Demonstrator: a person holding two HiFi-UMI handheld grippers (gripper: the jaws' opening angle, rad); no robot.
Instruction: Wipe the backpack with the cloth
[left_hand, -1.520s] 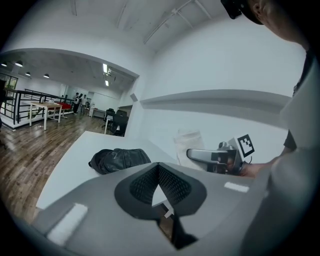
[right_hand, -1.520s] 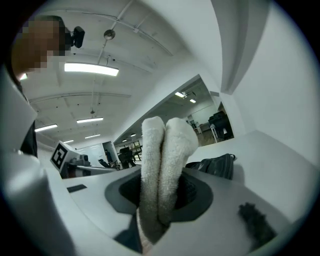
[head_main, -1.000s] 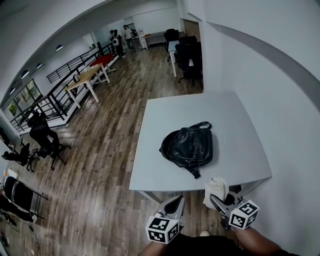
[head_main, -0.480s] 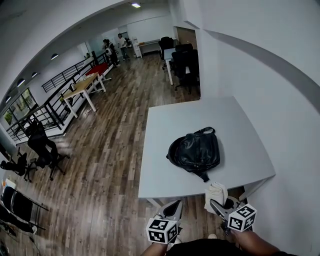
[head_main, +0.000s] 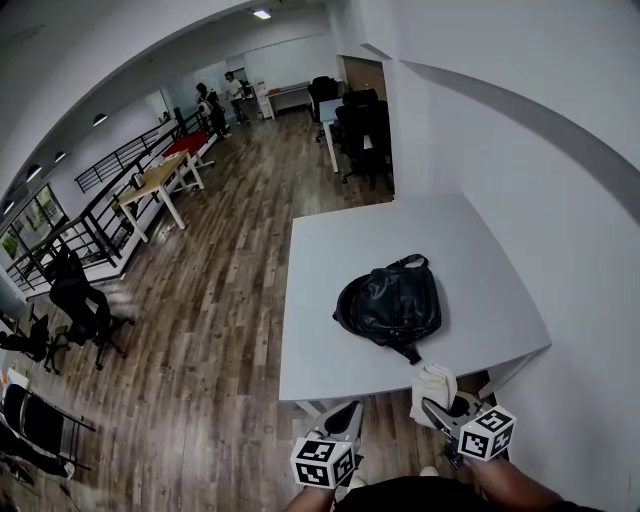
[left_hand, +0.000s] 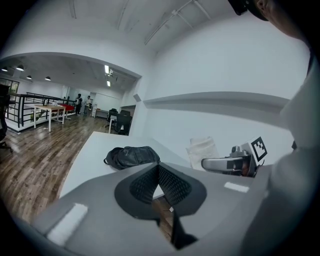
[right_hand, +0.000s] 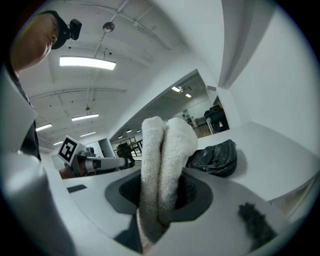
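A black leather backpack (head_main: 390, 303) lies on the white table (head_main: 340, 260), near its front half; it also shows as the backpack (left_hand: 131, 156) and backpack (right_hand: 216, 157) in the two gripper views. My right gripper (head_main: 432, 398) is held just short of the table's front edge, shut on a folded white cloth (head_main: 433, 384) that stands up between its jaws as the cloth (right_hand: 164, 160). My left gripper (head_main: 345, 415) hangs beside it off the table front, shut with nothing between its jaws. Both are well short of the backpack.
A white wall (head_main: 520, 160) runs along the table's right side. Wooden floor (head_main: 210, 300) lies to the left. Far off are black office chairs (head_main: 355, 110), desks, a railing (head_main: 110, 170) and standing people (head_main: 220, 95).
The view has shifted slightly so the table and backpack sit a bit further right and up. Both grippers keep their places at the bottom, cloth still held.
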